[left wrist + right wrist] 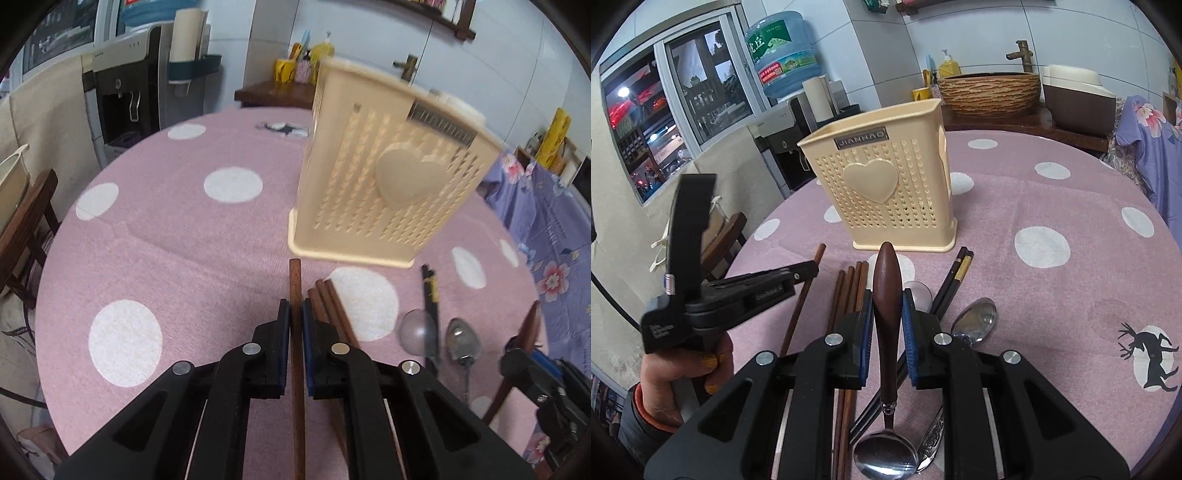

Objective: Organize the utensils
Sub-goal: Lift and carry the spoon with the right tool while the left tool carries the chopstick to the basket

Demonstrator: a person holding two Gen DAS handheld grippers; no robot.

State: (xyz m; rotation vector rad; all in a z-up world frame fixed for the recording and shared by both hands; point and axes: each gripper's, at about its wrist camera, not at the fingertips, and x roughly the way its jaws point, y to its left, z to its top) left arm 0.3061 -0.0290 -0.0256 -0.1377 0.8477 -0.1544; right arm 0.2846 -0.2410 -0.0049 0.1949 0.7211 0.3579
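Note:
A cream plastic utensil holder (388, 177) (882, 192) with a heart on its front stands upright on the pink dotted tablecloth (177, 258). My left gripper (294, 310) (812, 270) is shut on one brown wooden chopstick (295, 280) (799, 310), held just short of the holder's base. My right gripper (886, 306) (532, 354) is shut on the wooden handle of a spoon (885, 280), whose steel bowl (886, 458) hangs toward the camera. Three brown chopsticks (328, 302) (849, 295) lie on the cloth between the grippers.
Black chopsticks with a gold band (430, 291) (956, 277), a steel spoon (461, 339) (975, 319), a clear spoon (417, 328) and an ornate handle (932, 435) lie near the right gripper. A wooden chair (26, 229) stands left; a water dispenser (122, 96) behind.

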